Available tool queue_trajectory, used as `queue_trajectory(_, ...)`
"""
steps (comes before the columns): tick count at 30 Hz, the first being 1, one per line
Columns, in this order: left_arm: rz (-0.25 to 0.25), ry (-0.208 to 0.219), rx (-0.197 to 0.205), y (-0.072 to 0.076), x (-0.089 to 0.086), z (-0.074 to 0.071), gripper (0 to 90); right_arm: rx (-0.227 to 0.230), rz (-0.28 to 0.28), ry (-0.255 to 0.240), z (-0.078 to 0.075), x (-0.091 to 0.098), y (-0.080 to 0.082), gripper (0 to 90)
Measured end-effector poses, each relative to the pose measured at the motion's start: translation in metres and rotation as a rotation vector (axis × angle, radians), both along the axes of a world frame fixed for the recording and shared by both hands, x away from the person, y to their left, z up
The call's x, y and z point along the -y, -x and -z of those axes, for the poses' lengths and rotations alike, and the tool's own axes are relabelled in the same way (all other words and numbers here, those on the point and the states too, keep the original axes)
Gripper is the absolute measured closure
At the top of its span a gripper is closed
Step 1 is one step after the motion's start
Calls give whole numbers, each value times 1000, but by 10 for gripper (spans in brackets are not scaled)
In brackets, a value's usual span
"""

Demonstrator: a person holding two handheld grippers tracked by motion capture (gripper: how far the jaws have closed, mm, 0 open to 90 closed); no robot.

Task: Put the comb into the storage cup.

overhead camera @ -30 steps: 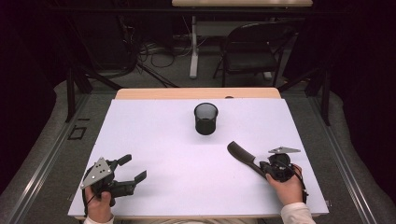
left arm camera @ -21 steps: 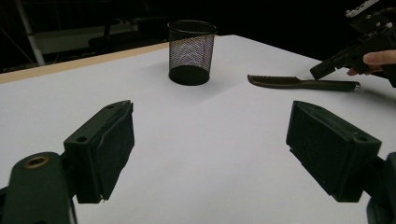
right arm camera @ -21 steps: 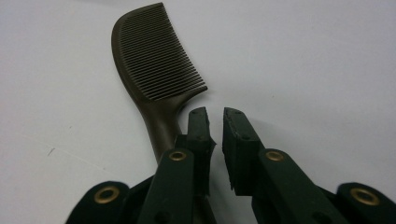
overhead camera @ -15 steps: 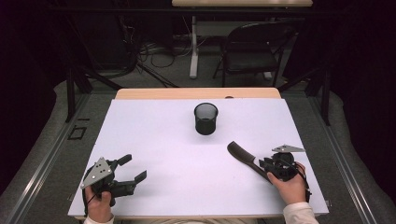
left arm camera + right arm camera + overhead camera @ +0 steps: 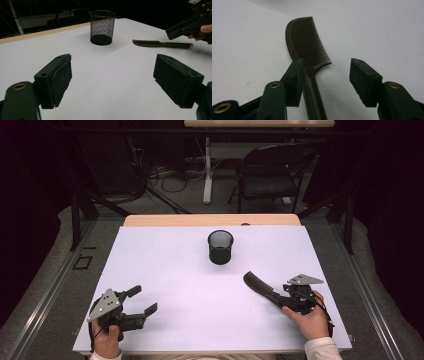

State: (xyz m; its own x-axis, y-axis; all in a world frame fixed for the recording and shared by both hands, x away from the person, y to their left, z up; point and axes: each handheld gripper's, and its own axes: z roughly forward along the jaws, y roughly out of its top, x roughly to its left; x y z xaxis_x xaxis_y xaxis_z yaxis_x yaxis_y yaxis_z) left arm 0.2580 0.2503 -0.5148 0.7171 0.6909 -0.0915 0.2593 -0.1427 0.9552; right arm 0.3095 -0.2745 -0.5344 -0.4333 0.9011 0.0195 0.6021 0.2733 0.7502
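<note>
White table | right gripper: jaws just opening, half apart, comb between, unpressed | left gripper: wide, empty

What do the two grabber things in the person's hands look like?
Each tool is black, with two chunky flat-faced jaws and brass-coloured pivot rings near them. The left tool and the right tool both carry a grey three-cornered plate on top. A thin black cable loops from the right one. The person wears pale, whitish sleeves.
</note>
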Motion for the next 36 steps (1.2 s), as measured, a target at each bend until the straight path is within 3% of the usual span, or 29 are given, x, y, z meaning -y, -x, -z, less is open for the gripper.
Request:
queue_trajectory(2,-1,1,0,0,0,0,156,-2,1,6,-2,-2,0,437)
queue_trajectory(9,2,-8,-3,0,1,0,156,-16,-43,-48,-7,-5,-4,375)
queue_trajectory(17,-1,-6,-4,0,2,1,156,-53,-74,24,-11,-1,-9,299)
queue_trajectory(36,-1,-13,-3,0,2,1,156,-135,-158,135,-15,-8,-19,304)
